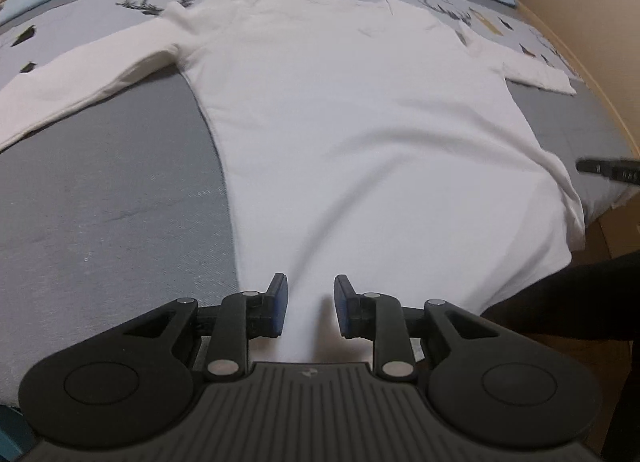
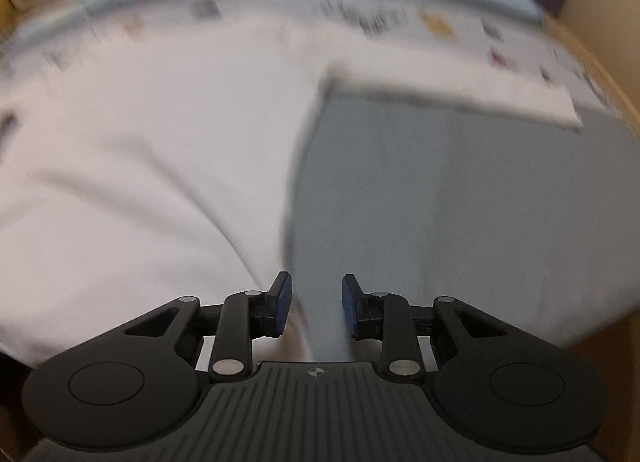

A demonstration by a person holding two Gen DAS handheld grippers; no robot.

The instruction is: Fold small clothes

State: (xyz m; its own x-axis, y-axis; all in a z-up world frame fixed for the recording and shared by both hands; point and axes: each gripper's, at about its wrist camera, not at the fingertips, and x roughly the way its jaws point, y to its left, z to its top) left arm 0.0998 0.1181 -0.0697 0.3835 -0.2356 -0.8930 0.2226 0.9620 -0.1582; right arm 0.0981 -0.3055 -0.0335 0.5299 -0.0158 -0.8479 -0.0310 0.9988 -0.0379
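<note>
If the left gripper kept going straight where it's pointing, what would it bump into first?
Most likely the white shirt. The left gripper has its jaws apart, nothing pinched, and it aims down at the shirt's bottom hem spread on the bed. How far off the cloth is, the picture doesn't show.

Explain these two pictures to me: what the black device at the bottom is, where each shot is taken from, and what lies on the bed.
Each picture comes from a camera on a hand-held gripper, looking along its two blue-padded fingers. One shows the left gripper, the other the right gripper. Both stand open and hold nothing. A white long-sleeved shirt lies spread flat on a grey bed sheet, sleeves out to the sides. The left gripper is over the shirt's near hem, the right over its side edge. The right view is blurred.
</note>
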